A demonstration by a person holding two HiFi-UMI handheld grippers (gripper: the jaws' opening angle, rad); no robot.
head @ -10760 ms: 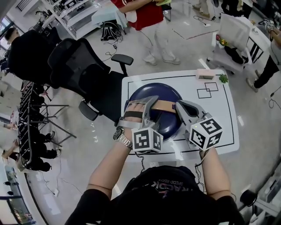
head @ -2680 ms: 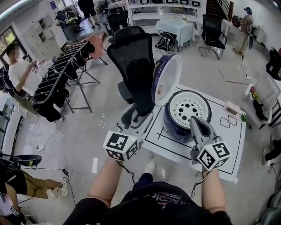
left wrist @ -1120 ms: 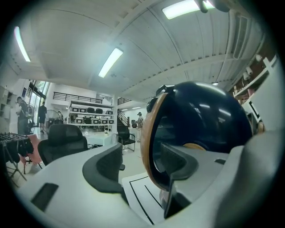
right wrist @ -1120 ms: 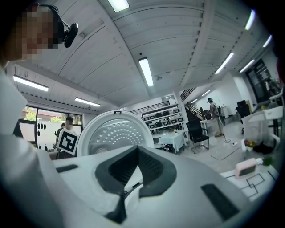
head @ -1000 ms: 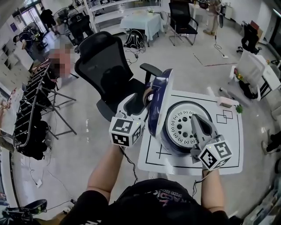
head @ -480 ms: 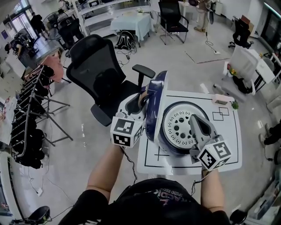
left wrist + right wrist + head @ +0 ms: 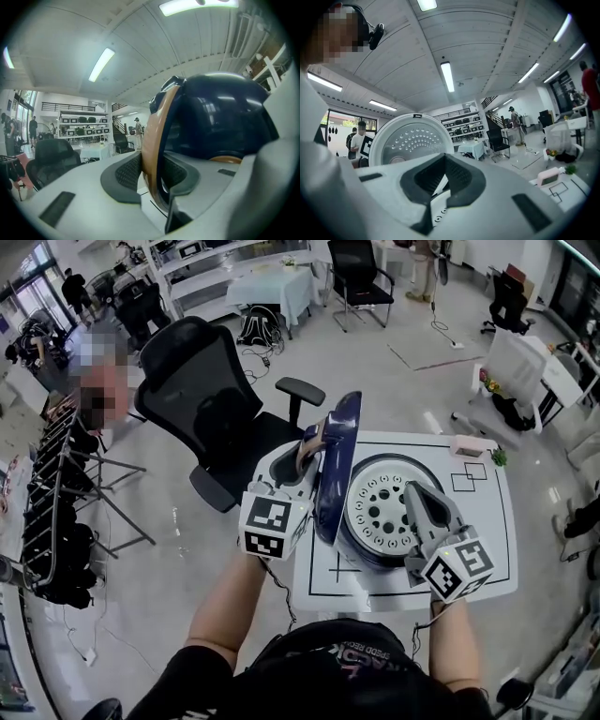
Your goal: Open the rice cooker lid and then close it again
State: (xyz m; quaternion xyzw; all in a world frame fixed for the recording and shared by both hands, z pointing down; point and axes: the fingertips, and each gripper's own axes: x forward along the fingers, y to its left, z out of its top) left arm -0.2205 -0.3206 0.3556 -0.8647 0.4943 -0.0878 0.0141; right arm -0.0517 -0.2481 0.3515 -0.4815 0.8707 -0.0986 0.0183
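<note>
Lid (image 7: 336, 463) stands upright and edge-on at centre of the head view, at the left edge of the cooker (image 7: 370, 561); cooker set mid-table (image 7: 487, 521), white perforated plate exposed inside. Tan handle (image 7: 151, 136) is arched over the lid's dark dome; in the left gripper view it is seen running between the pads. Left gripper (image 7: 307, 448) is placed at the lid's outer face, left of centre; its jaws have just been closing and are now partly apart, pads laid against both sides of the handle, so the handle is judged gripped. Right gripper (image 7: 444, 163) is held lower right of centre over the open cooker, jaws pressed fully together, nothing between them; the lid's inner face is seen beyond it.

Step judged: opening done, lid to be brought down. Grip to be felt firm before any pull; handle to be led in an arc toward frame right and down, not dragged straight; wrist to be rolled with the lid so the pads are not twisted off the band. Right gripper to be cleared from over the rim first, or set against the body to steady it; risk judged of the lid landing on it, or of the cooker sliding. Lid to be lowered slowly, then pressed until latched. Chair (image 7: 202, 395) at upper left, well apart; no concern.
</note>
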